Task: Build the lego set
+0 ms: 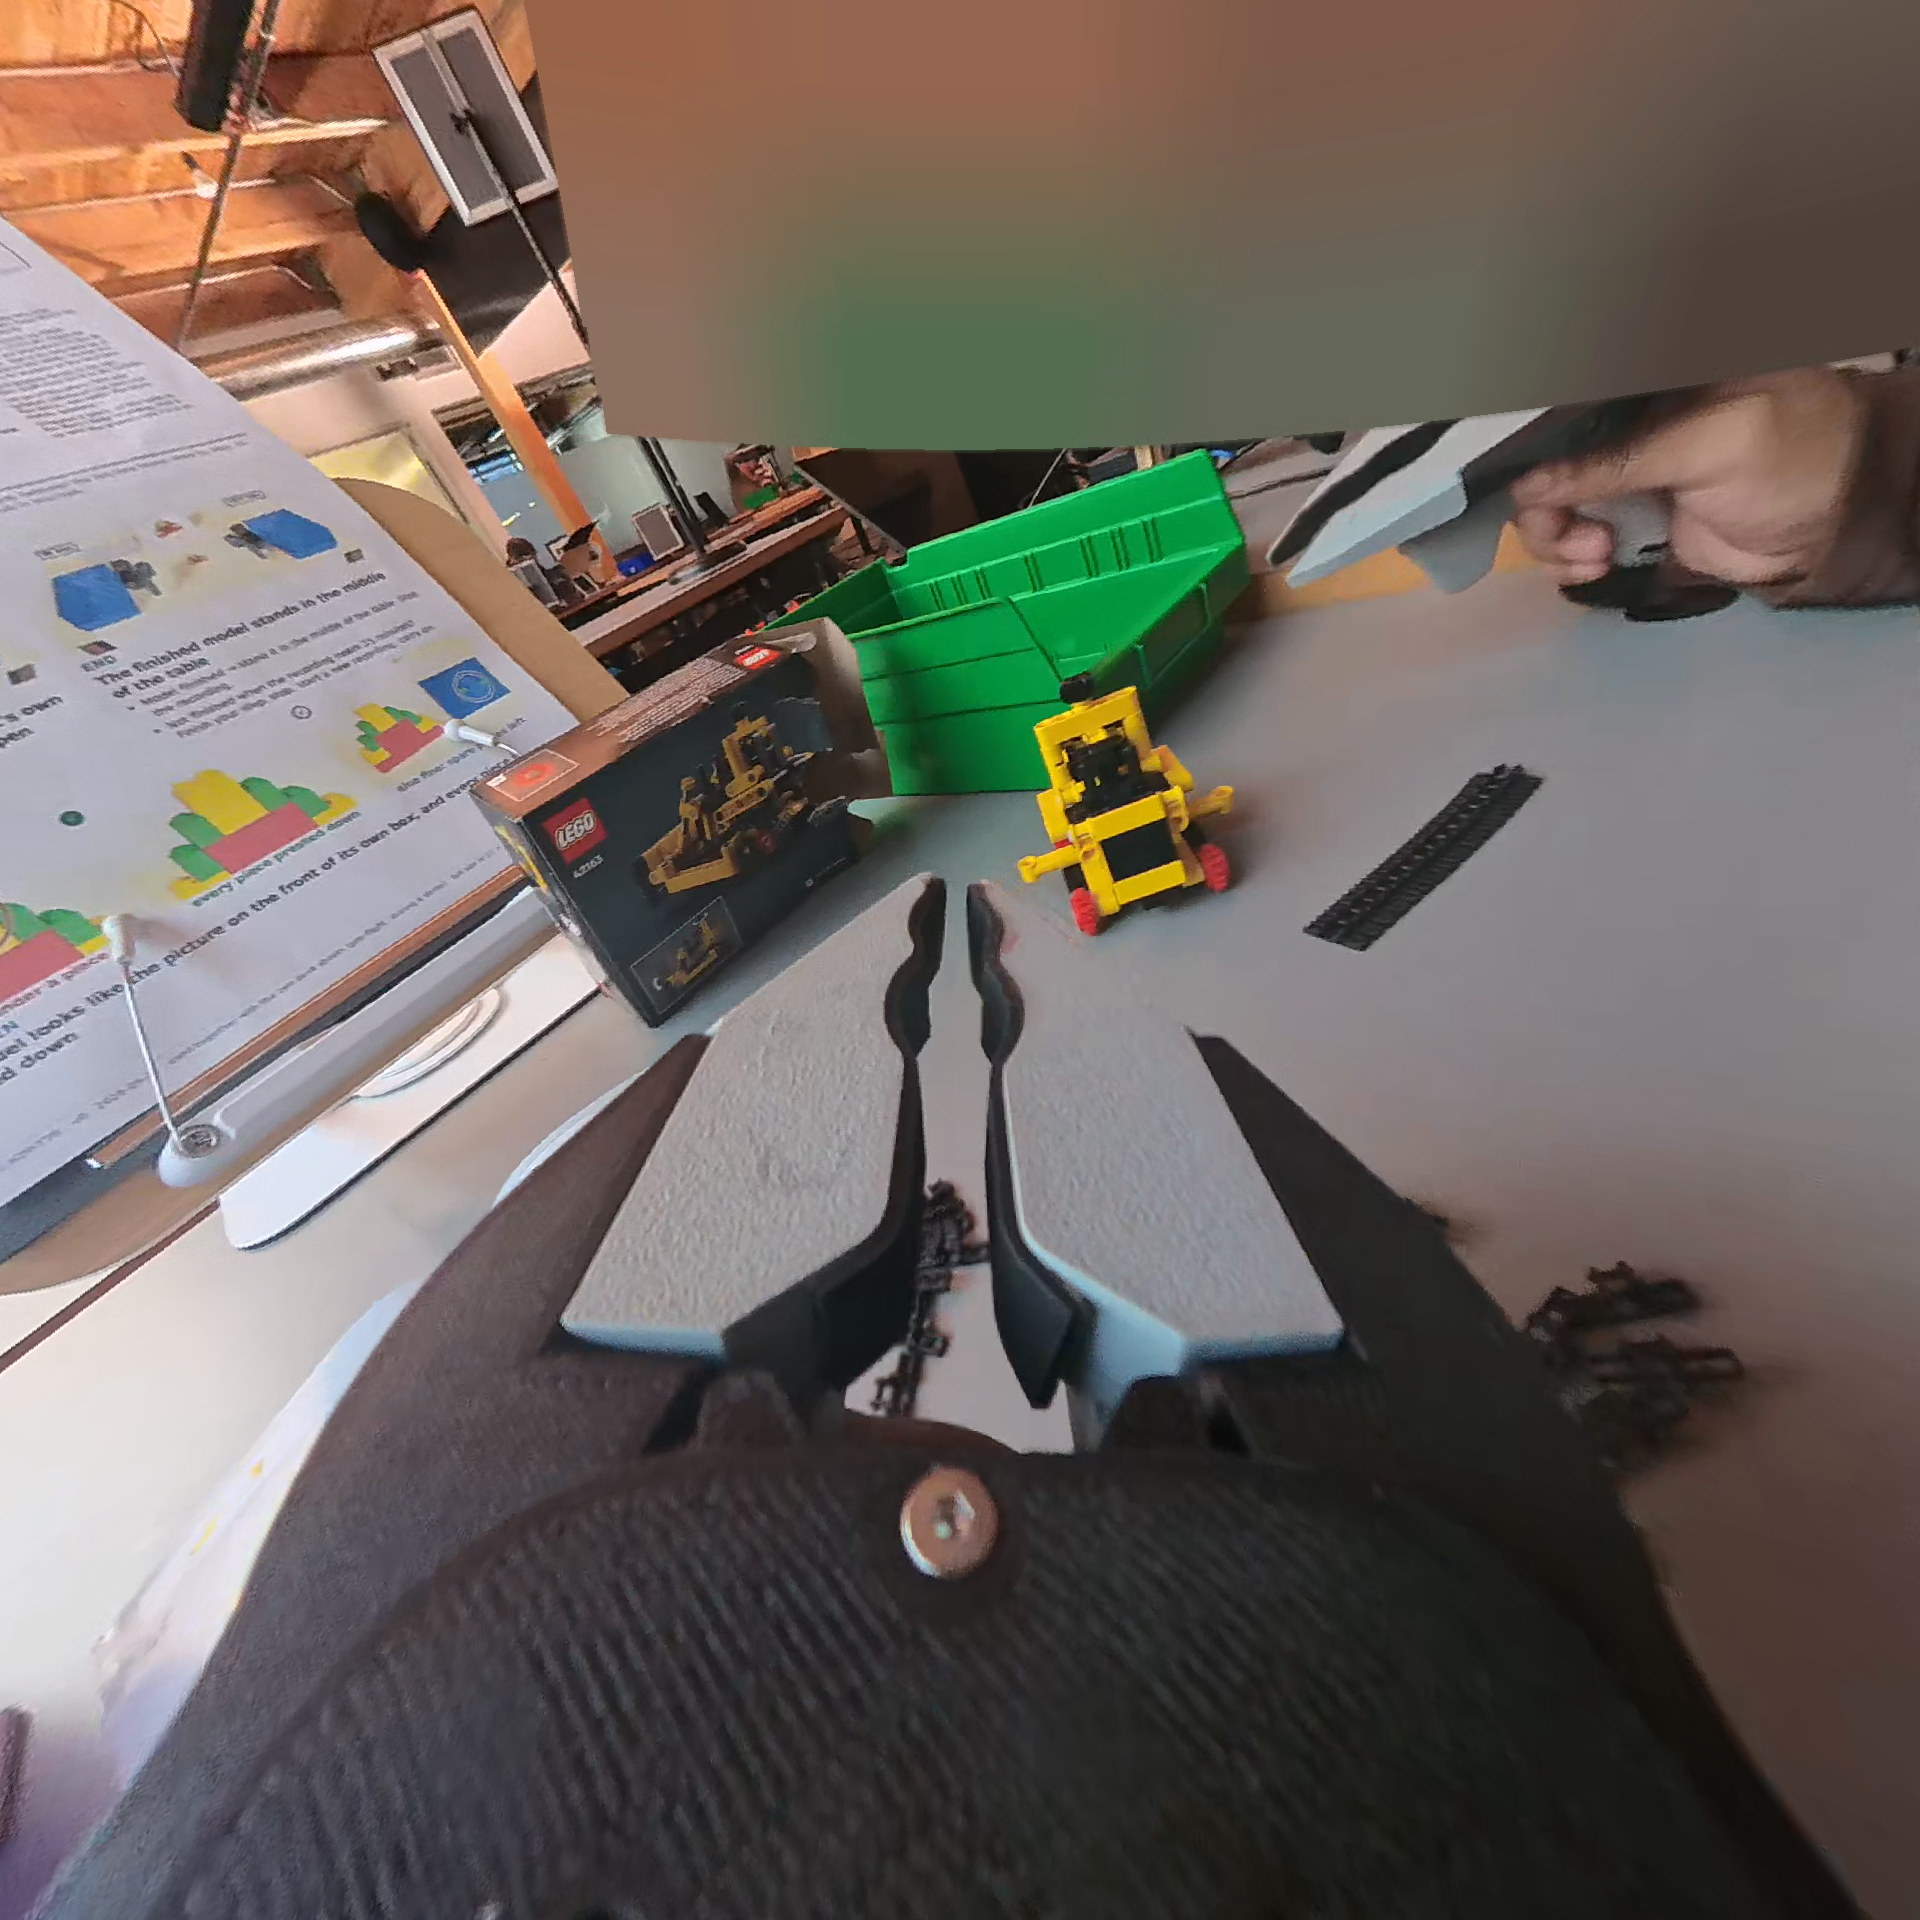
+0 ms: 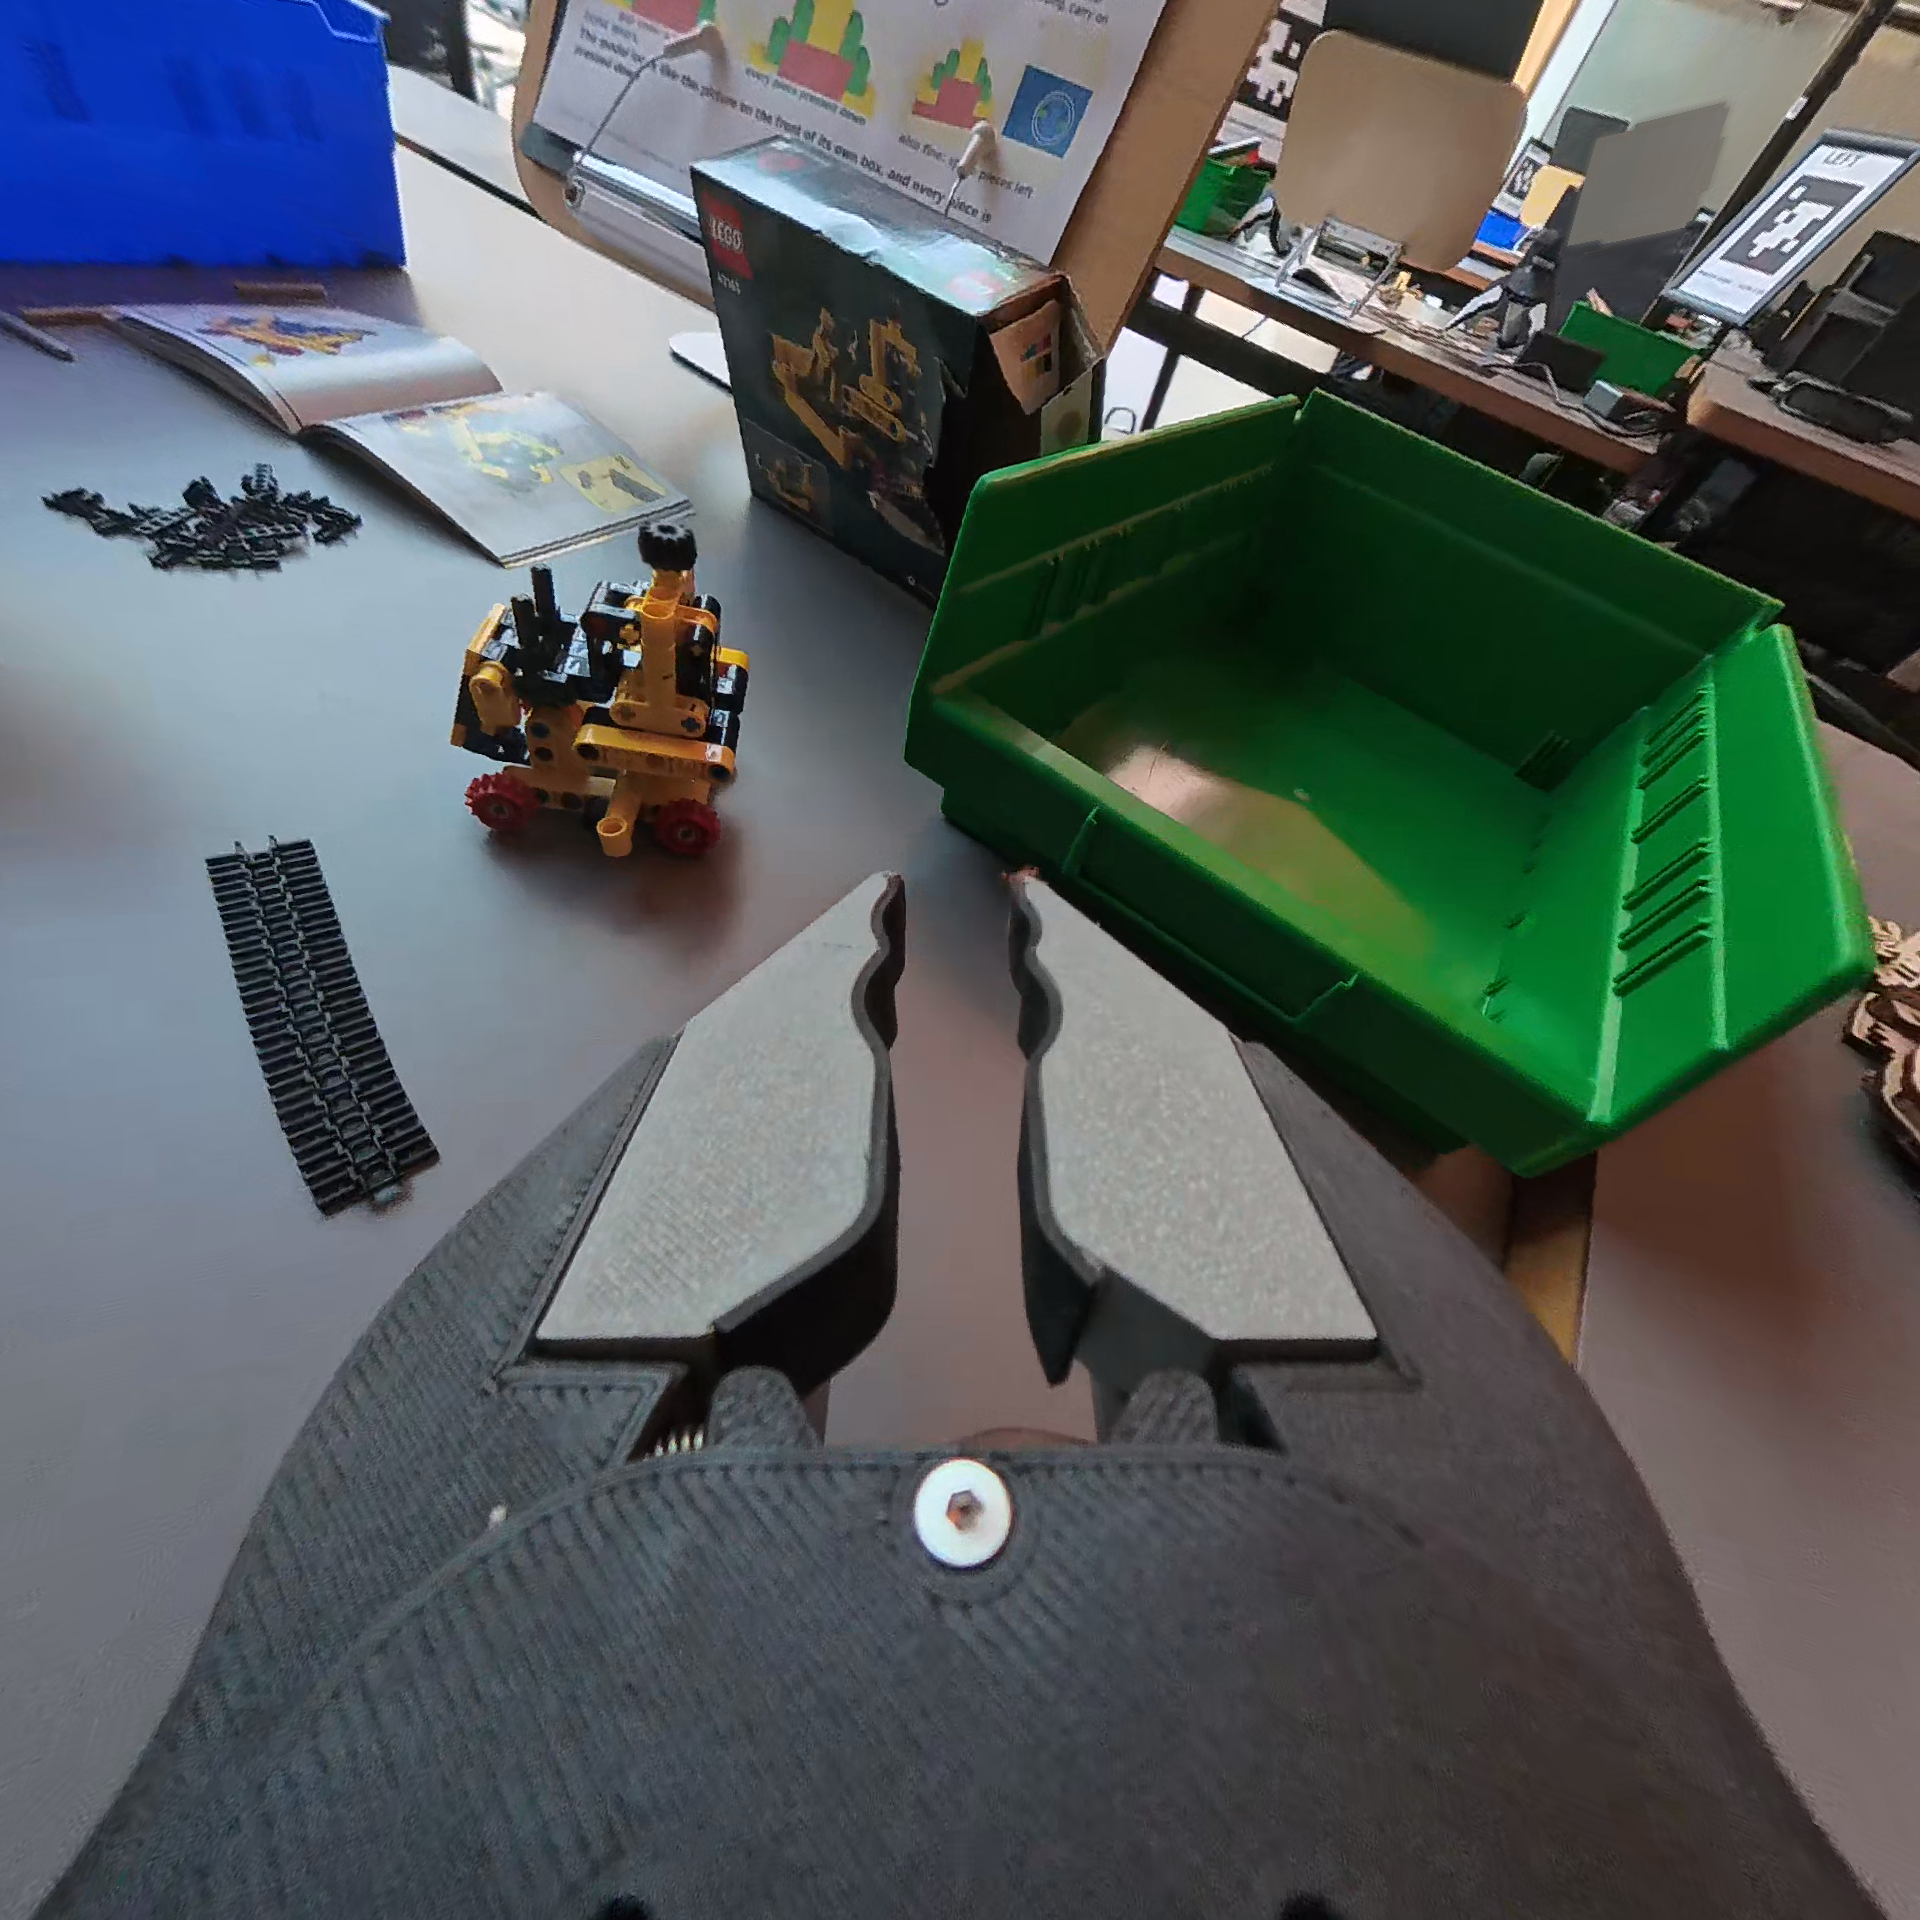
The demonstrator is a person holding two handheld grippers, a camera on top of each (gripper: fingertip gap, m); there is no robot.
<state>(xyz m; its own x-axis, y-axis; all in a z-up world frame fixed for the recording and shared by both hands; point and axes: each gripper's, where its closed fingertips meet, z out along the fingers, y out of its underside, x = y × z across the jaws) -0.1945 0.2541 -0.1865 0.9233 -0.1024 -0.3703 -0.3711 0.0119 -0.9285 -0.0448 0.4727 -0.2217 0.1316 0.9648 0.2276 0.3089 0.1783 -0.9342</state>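
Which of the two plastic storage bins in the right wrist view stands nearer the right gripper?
The green plastic bin, open and seemingly empty, just right of the right gripper. The blue plastic bin stands far off at the table's back left.

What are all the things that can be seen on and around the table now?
Lego vehicle model: one, yellow and black with red wheels, standing mid-table.
Assembled track strip: one, black, lying flat beside the model.
Loose track links: one pile, black, near the booklet.
Instruction booklet: one, open, flat on the table.
Lego box: one, dark, upright behind the model.
Green bin: one, empty, beside the box.
Blue bin: one, far corner.
Instruction sheet: one, white, clipped on a stand.
Table: one, grey.
Left gripper: one, jaws nearly closed, nothing visibly held between the tips.
Right gripper: one, jaws slightly apart, empty.
Hand: one, holding the right gripper.
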